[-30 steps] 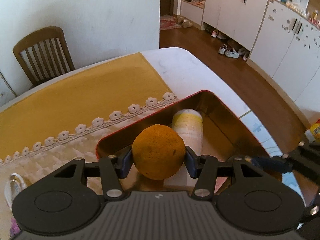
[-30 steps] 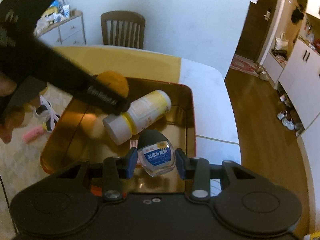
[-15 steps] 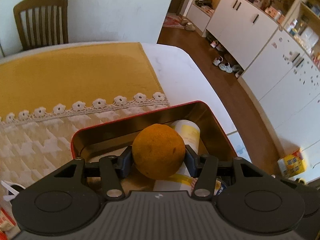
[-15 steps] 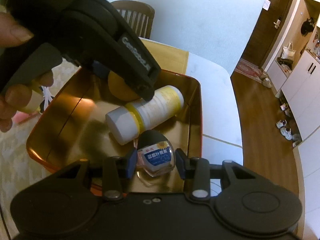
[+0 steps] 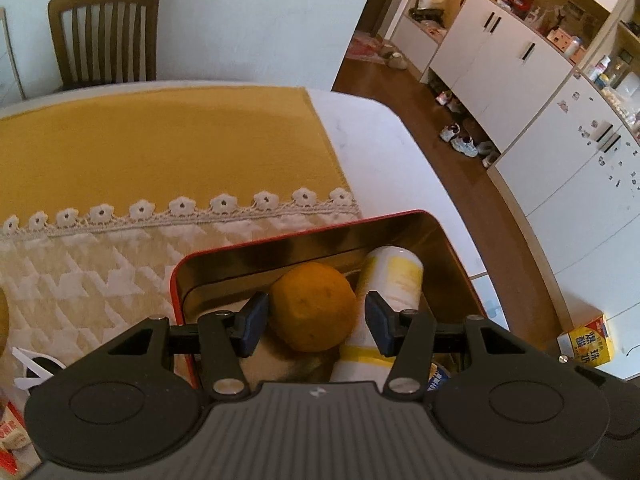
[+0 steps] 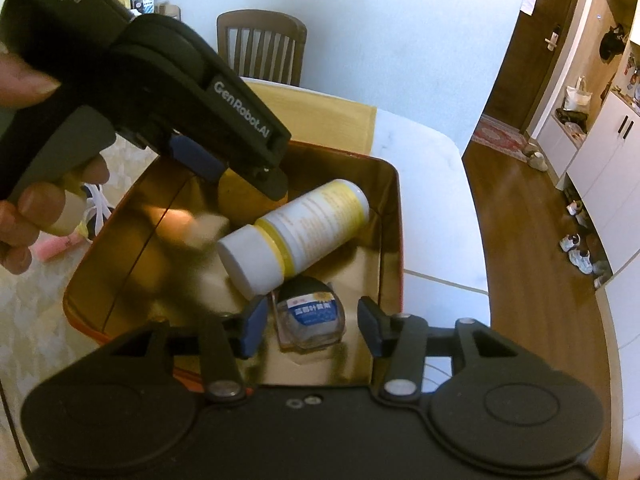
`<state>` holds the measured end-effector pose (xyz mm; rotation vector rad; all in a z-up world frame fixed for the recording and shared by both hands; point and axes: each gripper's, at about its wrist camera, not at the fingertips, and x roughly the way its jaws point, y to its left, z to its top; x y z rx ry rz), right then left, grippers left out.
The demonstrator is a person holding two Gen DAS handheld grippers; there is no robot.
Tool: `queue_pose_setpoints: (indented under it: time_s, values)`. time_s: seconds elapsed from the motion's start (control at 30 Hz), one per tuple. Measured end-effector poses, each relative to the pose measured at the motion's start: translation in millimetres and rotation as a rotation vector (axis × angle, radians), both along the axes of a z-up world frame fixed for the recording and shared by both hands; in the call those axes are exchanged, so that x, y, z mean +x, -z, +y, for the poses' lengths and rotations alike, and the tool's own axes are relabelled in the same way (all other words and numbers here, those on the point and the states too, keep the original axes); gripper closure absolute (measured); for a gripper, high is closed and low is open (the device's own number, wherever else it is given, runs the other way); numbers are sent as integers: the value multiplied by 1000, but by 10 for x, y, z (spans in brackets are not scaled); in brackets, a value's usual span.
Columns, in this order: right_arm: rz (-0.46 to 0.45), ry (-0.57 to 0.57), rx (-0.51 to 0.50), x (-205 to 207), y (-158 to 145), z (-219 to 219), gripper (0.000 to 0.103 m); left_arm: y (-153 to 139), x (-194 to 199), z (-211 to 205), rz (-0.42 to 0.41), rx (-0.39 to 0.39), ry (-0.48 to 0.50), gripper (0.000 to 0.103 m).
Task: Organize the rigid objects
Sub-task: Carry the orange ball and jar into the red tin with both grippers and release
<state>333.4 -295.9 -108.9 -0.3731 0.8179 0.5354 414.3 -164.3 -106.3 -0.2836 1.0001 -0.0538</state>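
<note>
A red-rimmed gold tin [image 5: 304,236] [image 6: 394,216] sits on the table. In it lie an orange [image 5: 314,306] [image 6: 240,196], a white and yellow bottle [image 5: 394,284] [image 6: 296,232] on its side, and a small clear bottle with a blue label and black cap [image 6: 310,316]. My left gripper [image 5: 316,326] is open, its pads apart from the orange, which rests in the tin's far corner. My right gripper [image 6: 310,326] is open around the small bottle, which lies in the tin's near corner. The left gripper's body [image 6: 160,92] hangs over the tin in the right wrist view.
A yellow and white tablecloth with lace trim [image 5: 160,152] covers the table left of the tin. A wooden chair [image 5: 104,32] stands at the far side. The white table edge [image 5: 404,152] drops to a wood floor on the right. Small items [image 6: 56,248] lie left of the tin.
Both grippers have opened. The orange has dropped from the left gripper into the tin, and the small bottle has left the right gripper's pads and lies in the tin.
</note>
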Motion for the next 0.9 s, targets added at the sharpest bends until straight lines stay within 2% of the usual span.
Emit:
queue_pose_setpoints:
  time_s: [0.3, 0.43, 0.6, 0.7, 0.8, 0.9]
  values:
    - [21, 45, 66, -34, -164, -66, 47, -218, -217, -35, -53, 59, 23, 50]
    - [1, 52, 76, -136, -263, -72, 39, -321, -335, -3, -86, 73, 34, 50]
    - [-13, 51, 78, -247, -374, -14, 38, -419, -486, 36, -115, 85, 50, 50]
    - [-16, 52, 83, -325, -423, 10, 32, -474, -589, 66, -139, 92, 62, 50]
    - [-16, 55, 98, -402, -497, 51, 27, -538, -719, 109, -162, 92, 70, 42]
    - [-29, 54, 109, -509, -577, 104, 24, -610, -887, 181, -193, 107, 74, 41]
